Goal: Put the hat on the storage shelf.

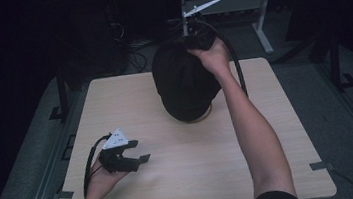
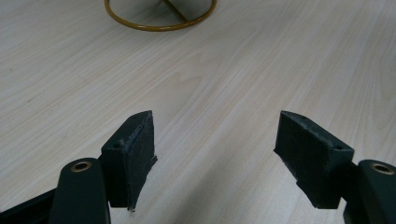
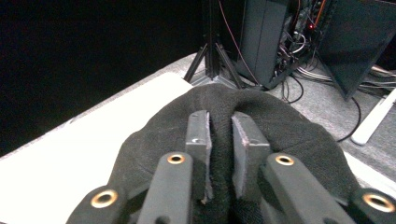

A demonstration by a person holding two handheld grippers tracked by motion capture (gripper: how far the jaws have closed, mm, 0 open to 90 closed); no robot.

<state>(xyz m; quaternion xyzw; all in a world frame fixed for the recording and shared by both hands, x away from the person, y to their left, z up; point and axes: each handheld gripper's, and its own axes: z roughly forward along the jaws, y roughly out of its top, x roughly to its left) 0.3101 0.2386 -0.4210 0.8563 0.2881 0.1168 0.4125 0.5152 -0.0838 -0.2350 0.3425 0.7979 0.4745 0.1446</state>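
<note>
Black knit hat (image 1: 182,81) sits over a stand at the far middle of the table (image 1: 183,179); the stand's brass ring base (image 2: 161,18) lies flat on the wood.

Right gripper (image 3: 219,140) is on top of the hat at its far side, held by the right hand (image 1: 214,55). Its jaws stand close together with a narrow gap between the pads. They rest against the knit just below; whether a fold is pinched between them cannot be told.

Left gripper (image 2: 215,144) is low over the near left of the table, well apart from the hat. Jaws wide apart, bare wood between them. The ring base lies ahead of it, a little to its left.

Surface: pale wood-grain top, rounded corners, matte.

Room: dark. Grey floor beyond the right gripper, with a black tripod foot, a dark equipment rack (image 3: 275,42) and loose cables (image 3: 303,70). A white desk leg (image 1: 261,29) stands beyond the table's far edge.
</note>
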